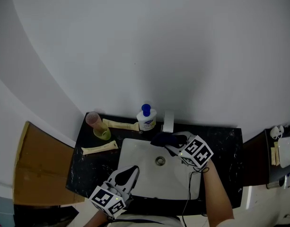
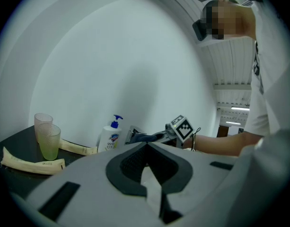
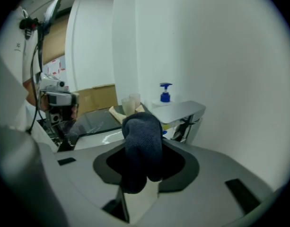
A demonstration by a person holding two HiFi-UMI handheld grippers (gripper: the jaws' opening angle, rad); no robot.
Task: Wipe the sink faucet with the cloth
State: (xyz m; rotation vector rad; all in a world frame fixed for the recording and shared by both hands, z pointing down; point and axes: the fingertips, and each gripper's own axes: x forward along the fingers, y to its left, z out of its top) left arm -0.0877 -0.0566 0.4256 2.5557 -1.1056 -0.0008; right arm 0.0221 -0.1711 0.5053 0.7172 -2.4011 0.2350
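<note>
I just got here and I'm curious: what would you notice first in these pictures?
A dark cloth bunched in the right gripper, right by the faucet at the back of the white sink. Next, the blue-topped soap bottle left of the faucet, and the left gripper, shut and empty, over the sink's front edge.

Both units are the same build: left gripper [image 1: 129, 173] and right gripper [image 1: 169, 142] have pale grey moulded shells, a black V-shaped recess round the jaws, and black rectangular slots at about 8 and 4 o'clock in each gripper view. Each carries a white marker cube [image 1: 198, 151] with black square codes, and a thin black cable [image 1: 190, 182] runs off the right one. The person wears a white short-sleeved shirt [image 2: 261, 112].
</note>
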